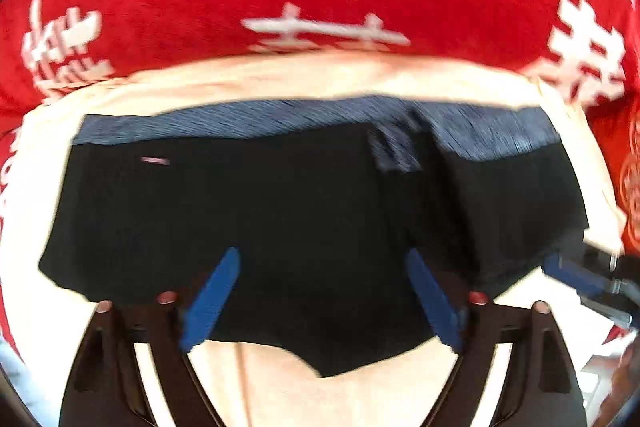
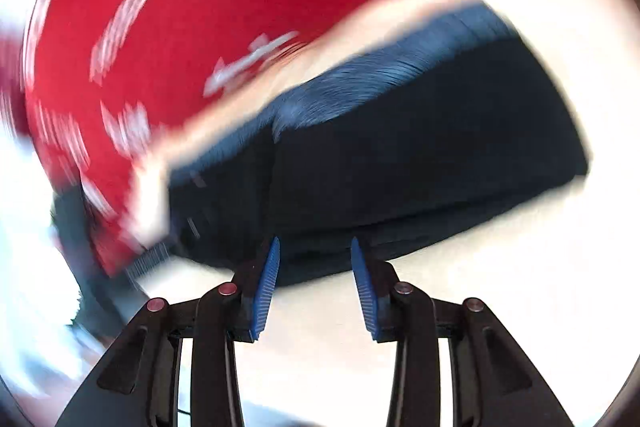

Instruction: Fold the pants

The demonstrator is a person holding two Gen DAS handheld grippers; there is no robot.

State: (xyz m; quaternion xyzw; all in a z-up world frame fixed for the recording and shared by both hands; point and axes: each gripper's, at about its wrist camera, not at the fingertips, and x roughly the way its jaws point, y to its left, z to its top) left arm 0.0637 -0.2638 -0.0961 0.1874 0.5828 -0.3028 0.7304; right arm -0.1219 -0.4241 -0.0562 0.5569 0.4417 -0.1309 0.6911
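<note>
pants (image 1: 280, 219) lie folded on the cream cloth (image 1: 280, 75), waistband to far edge | left wrist: I see my left gripper (image 1: 324, 267) wide open above them, empty | right wrist: right gripper (image 2: 315, 259) part open at near hem, empty

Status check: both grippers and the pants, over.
Left gripper open above the pants. Right gripper open, empty, at the pants' edge. Pants flat on cream cloth, grey waistband far side. Nothing in the way.

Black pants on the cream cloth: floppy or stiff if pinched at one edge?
Probably floppy: the black pants lie flat in soft folds with a wavy lower edge. Likely light, thin fabric. The ribbed blue-grey waistband looks thicker, so it may hold shape slightly better.
</note>
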